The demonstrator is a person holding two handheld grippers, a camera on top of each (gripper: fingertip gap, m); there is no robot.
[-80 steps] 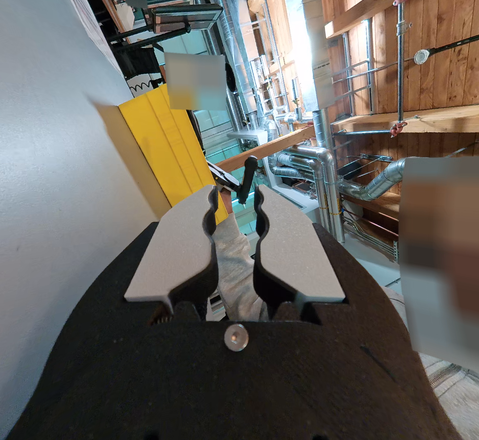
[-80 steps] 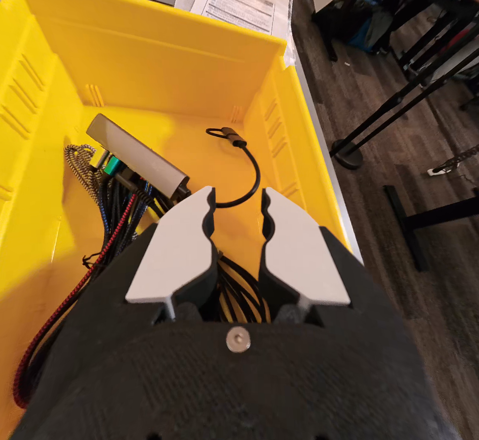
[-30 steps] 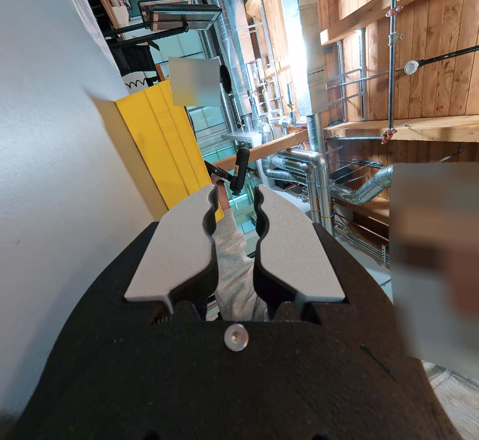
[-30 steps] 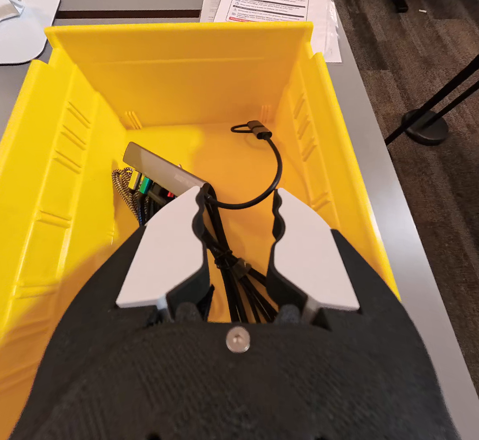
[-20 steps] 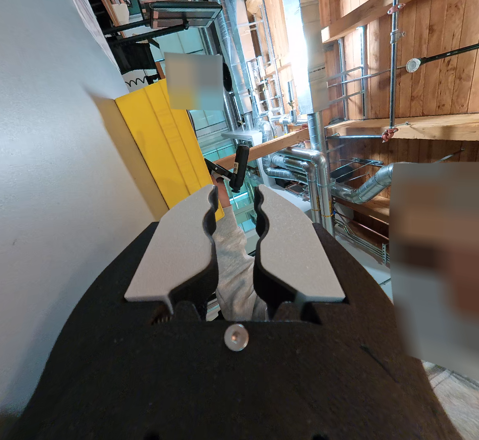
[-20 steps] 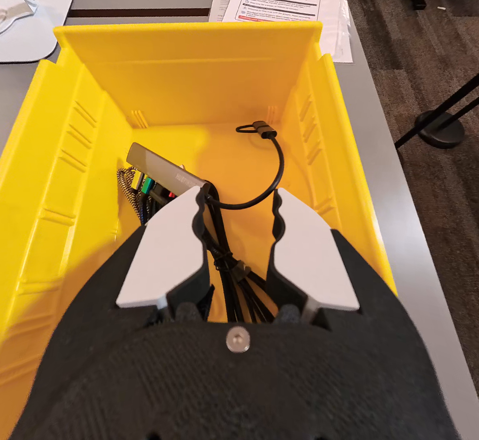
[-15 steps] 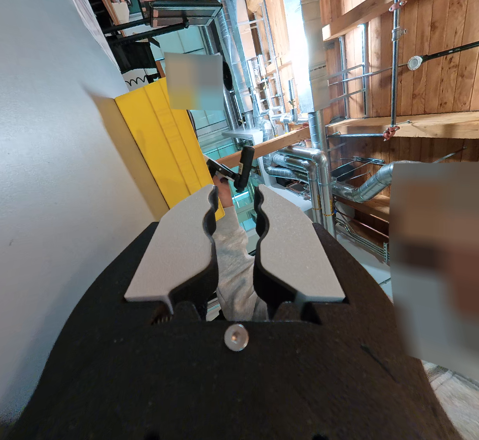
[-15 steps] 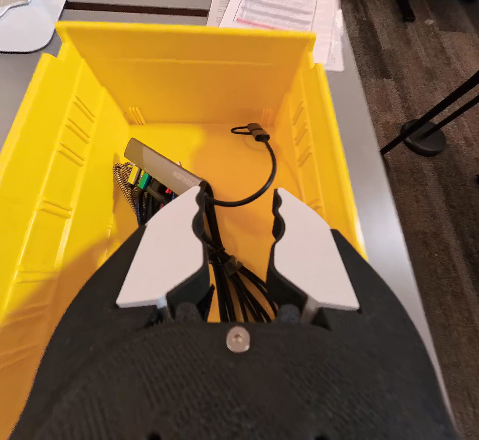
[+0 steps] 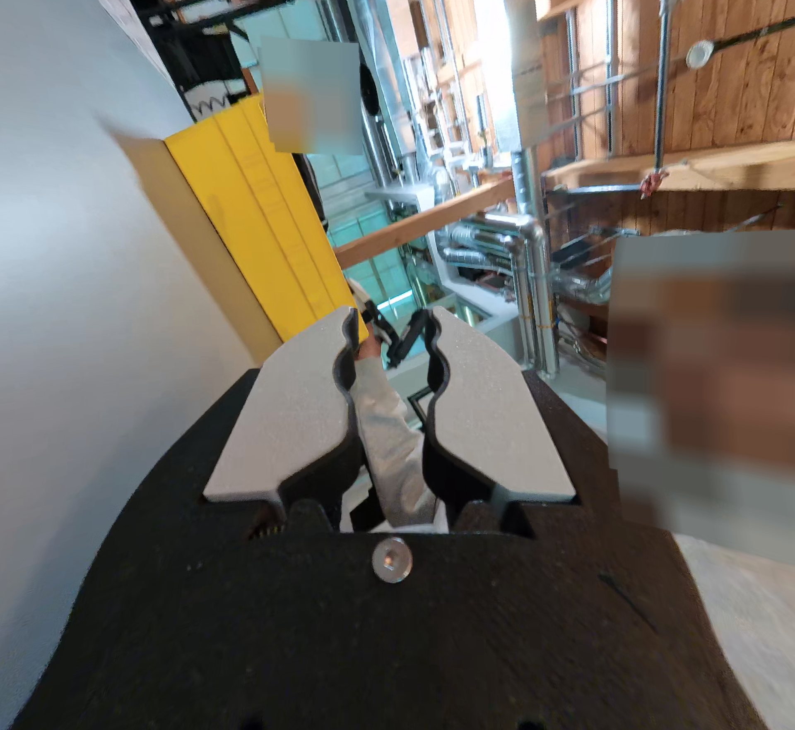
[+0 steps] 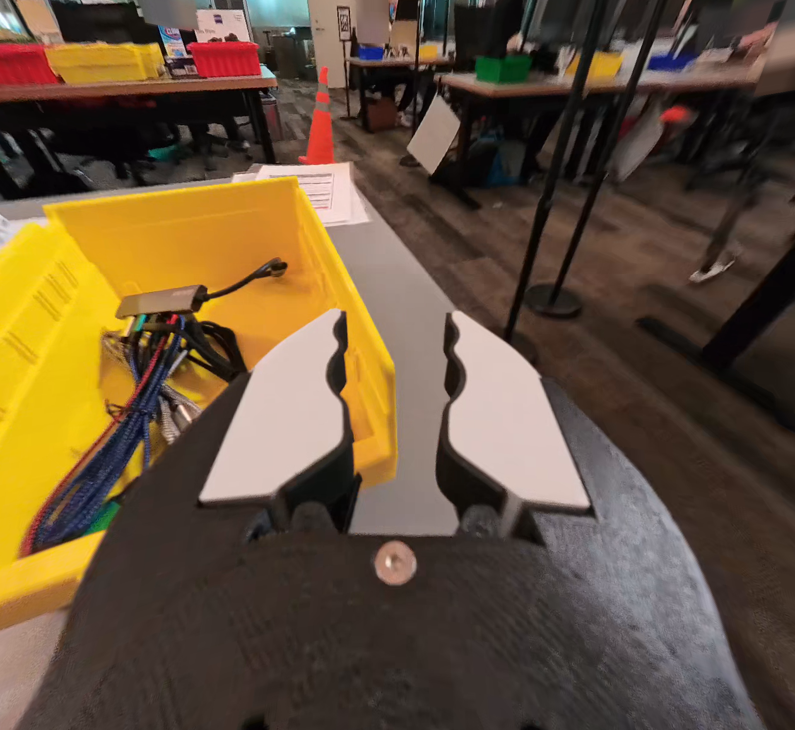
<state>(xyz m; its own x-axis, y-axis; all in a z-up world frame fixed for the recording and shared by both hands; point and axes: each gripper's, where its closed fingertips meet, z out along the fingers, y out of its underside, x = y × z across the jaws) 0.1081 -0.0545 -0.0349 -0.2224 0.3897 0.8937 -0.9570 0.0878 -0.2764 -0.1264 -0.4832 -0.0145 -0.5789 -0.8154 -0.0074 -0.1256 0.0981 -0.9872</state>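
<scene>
My right gripper (image 10: 393, 316) is open and empty, held above the right rim of a yellow bin (image 10: 189, 232) on a grey table (image 10: 395, 292). The bin holds a grey hub (image 10: 161, 301) with a black cable (image 10: 245, 279) and a tangle of blue, red and black cables (image 10: 142, 391). My left gripper (image 9: 391, 314) is open and empty, turned on its side next to the grey table top (image 9: 86, 279). It points past the yellow bin's outer wall (image 9: 262, 215) toward a person's grey sleeve (image 9: 391, 430) and the other gripper (image 9: 404, 339) beyond.
Papers (image 10: 318, 189) lie on the table behind the bin. Black stand poles (image 10: 572, 129) with a round base rise from the floor to the right. An orange cone (image 10: 320, 120) and tables with red, yellow and green bins stand farther back. Wooden ceiling and metal ducts (image 9: 516, 258) fill the left wrist view. Tip to tip, the grippers are about 50 centimeters apart.
My right gripper has lifted out of the bin, swung to the right over its rim and tilted up toward the room. The cables stayed in the bin. My left gripper has barely moved.
</scene>
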